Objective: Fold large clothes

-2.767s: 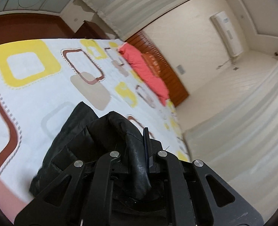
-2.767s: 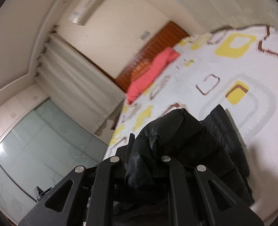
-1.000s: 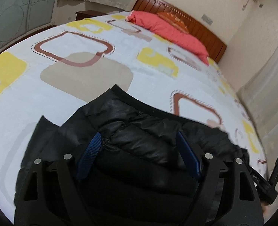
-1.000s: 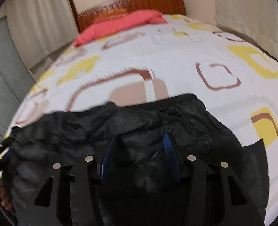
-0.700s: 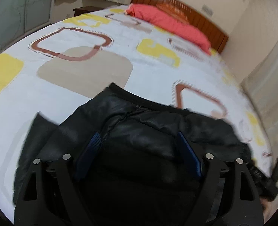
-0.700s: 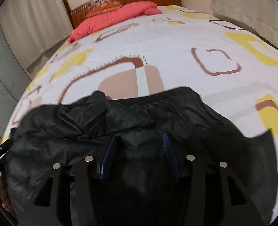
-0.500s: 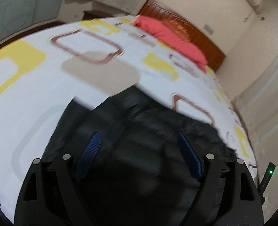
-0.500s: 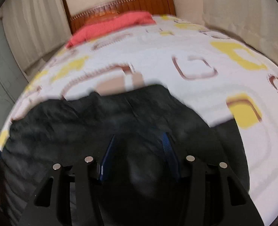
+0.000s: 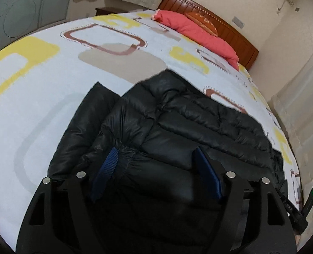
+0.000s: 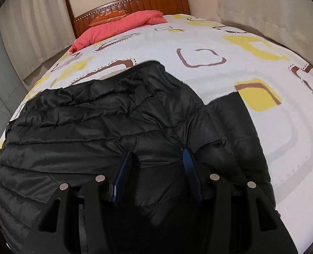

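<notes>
Jacket (image 9: 190,122), black and puffy, lies spread on the bed (image 9: 50,80), well short of the red pillow (image 9: 198,31). My left tool (image 9: 156,158) and right tool (image 10: 157,158) hover over it, jaws apart, gripping nothing.

No text, label, brand or number can be read in either view; the small marks on the device at four o'clock are too blurred.

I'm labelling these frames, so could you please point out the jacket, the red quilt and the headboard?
jacket (image 9: 198,116): left wrist view, quilted back panel.
red quilt (image 10: 118,26): right wrist view, middle of the roll.
headboard (image 10: 173,3): right wrist view, slatted wooden panel.
</notes>
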